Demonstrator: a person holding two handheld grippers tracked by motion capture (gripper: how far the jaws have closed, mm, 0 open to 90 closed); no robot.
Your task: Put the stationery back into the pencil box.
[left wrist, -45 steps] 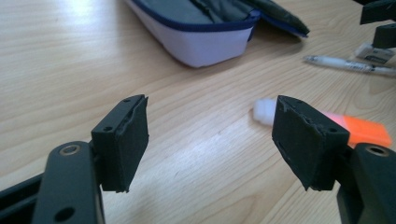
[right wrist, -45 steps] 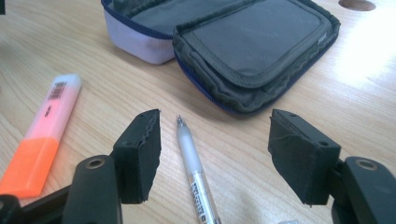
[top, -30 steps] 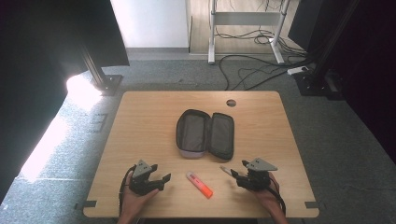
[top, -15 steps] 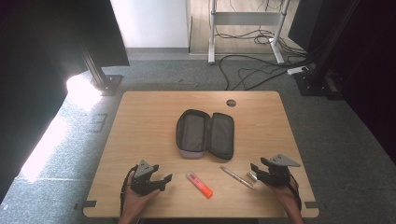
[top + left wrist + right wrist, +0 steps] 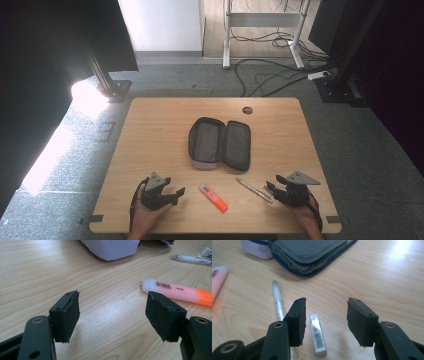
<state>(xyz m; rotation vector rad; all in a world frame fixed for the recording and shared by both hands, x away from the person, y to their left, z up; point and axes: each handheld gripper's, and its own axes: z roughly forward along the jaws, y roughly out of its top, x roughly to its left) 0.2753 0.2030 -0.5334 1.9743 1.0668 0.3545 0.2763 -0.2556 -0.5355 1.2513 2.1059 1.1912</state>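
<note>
Eraser [image 5: 317, 334] lies flat on the table [image 5: 150, 130], between the right gripper's [image 5: 325, 321] spread pads, nearer the left-hand one, touching neither. Jaws have just been closing, nothing pinched yet. Pen [image 5: 277, 302] sits just beside it, w/ its barrel running under that same pad.

Risks (judgement only): the eraser is small and low, so if the pads close too high they'd skate over it; off-centre as it is, one pad would hit first and shove it sideways into the pen, or catch the pen too.

Left gripper [image 5: 116, 312] rests w/ jaws apart on nothing; highlighter [image 5: 178, 291] near its right pad.

Case [image 5: 220, 144] lies unzipped mid-table, both halves flat; nothing visible inside.
</note>
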